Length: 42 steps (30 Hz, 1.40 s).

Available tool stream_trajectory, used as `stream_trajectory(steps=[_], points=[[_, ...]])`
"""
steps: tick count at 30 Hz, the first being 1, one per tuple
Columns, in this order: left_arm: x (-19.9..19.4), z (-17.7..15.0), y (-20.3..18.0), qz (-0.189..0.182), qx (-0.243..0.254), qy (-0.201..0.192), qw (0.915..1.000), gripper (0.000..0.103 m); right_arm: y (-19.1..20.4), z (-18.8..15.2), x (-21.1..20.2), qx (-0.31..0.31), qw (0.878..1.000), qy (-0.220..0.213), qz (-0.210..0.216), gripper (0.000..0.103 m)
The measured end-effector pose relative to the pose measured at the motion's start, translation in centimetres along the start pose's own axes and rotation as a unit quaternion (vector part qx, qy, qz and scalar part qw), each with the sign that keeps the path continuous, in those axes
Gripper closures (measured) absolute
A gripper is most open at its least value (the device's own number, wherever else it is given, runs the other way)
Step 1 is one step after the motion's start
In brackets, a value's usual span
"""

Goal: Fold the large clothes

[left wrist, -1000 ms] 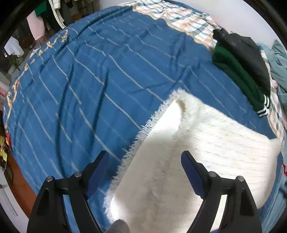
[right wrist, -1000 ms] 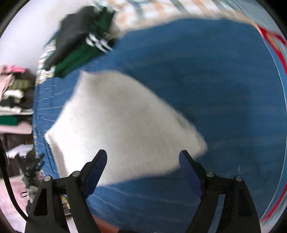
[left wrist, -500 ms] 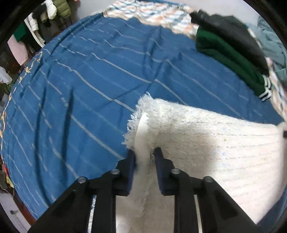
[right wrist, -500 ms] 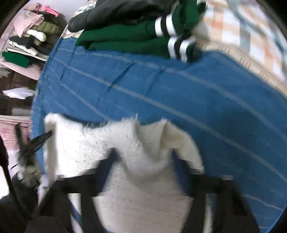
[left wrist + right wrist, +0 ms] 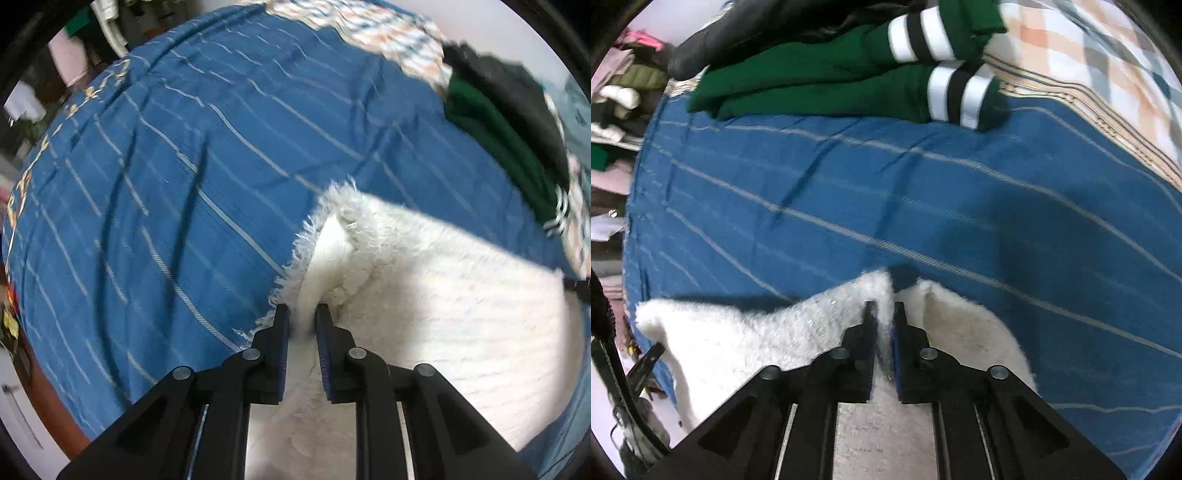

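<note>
A fluffy white garment (image 5: 443, 302) lies on a blue striped bed cover (image 5: 184, 184). My left gripper (image 5: 302, 314) is shut on a pinched fold at the garment's left edge. In the right wrist view the same white garment (image 5: 738, 339) fills the lower part, and my right gripper (image 5: 884, 308) is shut on a raised fold at its far edge. The cloth bunches up on both sides of each pair of fingers. The garment's underside is hidden.
A folded green garment with white and black striped cuffs (image 5: 820, 85) and a dark garment (image 5: 517, 96) lie at the far edge of the bed. A checked sheet (image 5: 1089, 70) shows beyond the blue cover (image 5: 923, 206). Piled clothes (image 5: 624, 88) stand at the left.
Both grippers were open above the garment a second ago. They came down and shut on its edges. The cloth between the fingers now stands up in pinched folds.
</note>
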<state>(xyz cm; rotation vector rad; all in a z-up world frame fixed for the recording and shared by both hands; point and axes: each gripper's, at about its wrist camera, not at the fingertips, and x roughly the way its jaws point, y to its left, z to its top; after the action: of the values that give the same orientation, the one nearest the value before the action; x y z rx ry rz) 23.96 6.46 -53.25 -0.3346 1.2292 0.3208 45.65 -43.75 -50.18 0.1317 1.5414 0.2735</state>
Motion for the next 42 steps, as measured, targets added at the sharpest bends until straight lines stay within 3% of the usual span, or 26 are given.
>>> stream_trajectory(steps=[1, 2, 3, 4, 5, 10, 15, 19, 21, 24, 29, 32, 34, 36, 38, 42], points=[[-0.8, -0.1, 0.1, 0.008, -0.004, -0.007, 0.9999, 0.087, 0.0, -0.3, -1.2, -0.003, 1.000, -0.014, 0.001, 0.080], [-1.9, -0.2, 0.0, 0.020, -0.003, -0.018, 0.9996, 0.078, 0.0, -0.7, -2.7, -0.007, 0.999, -0.036, 0.005, 0.061], [-3.1, -0.4, -0.1, 0.028, -0.001, -0.030, 0.9992, 0.053, -0.2, -1.4, -4.2, -0.009, 0.998, -0.063, 0.014, 0.047], [-4.1, -0.7, -0.4, 0.035, -0.002, -0.039, 0.9986, 0.013, -0.3, -2.4, -5.9, -0.014, 0.995, -0.090, 0.028, 0.019], [-5.3, -1.2, -0.8, 0.037, -0.004, -0.049, 0.9981, 0.003, -0.4, -3.3, -7.2, -0.019, 0.993, -0.107, 0.036, 0.006], [-7.5, -3.3, -5.2, 0.032, 0.008, -0.055, 0.9979, 0.003, -0.2, -8.1, -10.7, -0.029, 0.990, -0.140, -0.001, 0.006], [-3.3, -5.8, -11.7, 0.029, 0.047, -0.016, 0.9983, 0.003, 1.0, -11.2, -8.0, -0.016, 0.996, -0.087, 0.021, 0.006], [2.8, -7.0, -14.2, 0.074, 0.079, 0.027, 0.9938, 0.003, 2.1, -10.9, -2.4, 0.019, 0.999, -0.022, 0.032, 0.008], [5.2, -7.3, -14.1, 0.074, 0.081, 0.042, 0.9930, 0.000, 2.7, -10.5, -0.1, 0.021, 1.000, -0.006, 0.000, 0.009], [5.8, -6.8, -14.2, 0.069, 0.095, 0.025, 0.9927, 0.000, 2.7, -9.7, 3.1, 0.025, 0.999, 0.014, -0.019, 0.009], [6.4, -5.5, -13.8, 0.049, 0.084, -0.006, 0.9952, 0.000, 1.9, -8.2, 5.0, 0.043, 0.998, 0.045, -0.012, 0.006], [6.2, -4.6, -14.0, 0.049, 0.092, 0.025, 0.9942, 0.000, 2.0, -8.3, 3.3, 0.045, 0.997, 0.060, -0.008, 0.007], [5.1, -4.3, -13.7, 0.037, 0.080, 0.027, 0.9957, 0.000, 2.0, -8.9, 0.6, 0.051, 0.998, 0.035, 0.006, 0.017], [3.3, -4.2, -13.5, 0.031, 0.073, 0.012, 0.9968, 0.000, 2.1, -9.8, -2.1, 0.058, 0.997, 0.004, 0.052, 0.038], [1.9, -4.5, -13.8, 0.044, 0.073, -0.001, 0.9963, 0.000, 2.1, -10.1, -2.5, 0.068, 0.995, 0.004, 0.079, 0.064], [0.4, -5.2, -15.3, 0.039, 0.081, -0.005, 0.9959, 0.000, 1.9, -9.6, 3.3, 0.087, 0.991, 0.050, 0.087, 0.069]])
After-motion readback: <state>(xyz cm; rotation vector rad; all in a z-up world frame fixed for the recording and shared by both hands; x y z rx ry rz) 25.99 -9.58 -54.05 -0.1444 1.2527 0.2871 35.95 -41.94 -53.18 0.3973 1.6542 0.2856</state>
